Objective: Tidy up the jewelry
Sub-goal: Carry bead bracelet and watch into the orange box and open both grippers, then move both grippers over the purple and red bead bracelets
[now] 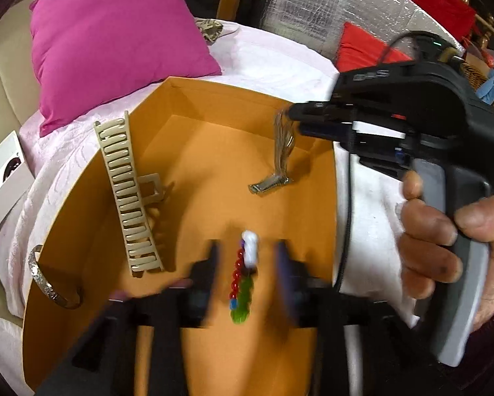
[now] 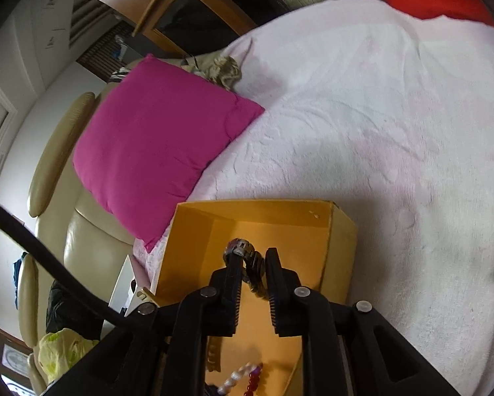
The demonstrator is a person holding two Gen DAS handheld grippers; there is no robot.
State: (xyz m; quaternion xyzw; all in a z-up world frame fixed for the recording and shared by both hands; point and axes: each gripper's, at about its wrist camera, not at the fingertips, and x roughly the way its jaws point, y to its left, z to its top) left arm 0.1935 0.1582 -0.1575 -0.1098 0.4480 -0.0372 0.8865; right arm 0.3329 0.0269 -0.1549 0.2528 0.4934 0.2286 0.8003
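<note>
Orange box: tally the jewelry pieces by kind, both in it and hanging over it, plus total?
Beige plastic claw hair clip, leaning on the box wall: 1
Multicoloured bead bracelet, on the floor of the orange cardboard box: 1
Silver bangle, at the near left rim: 1
Metal-link wristwatch, hanging from the right gripper: 1
Total: 4

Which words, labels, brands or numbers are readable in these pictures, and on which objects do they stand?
Embossed marking on top of the right gripper: too blurred and skewed to read.
White card with a dark round print, beside the orange box: no readable text.
Wall plaques: too small to read.
Nothing else bears text.
</note>
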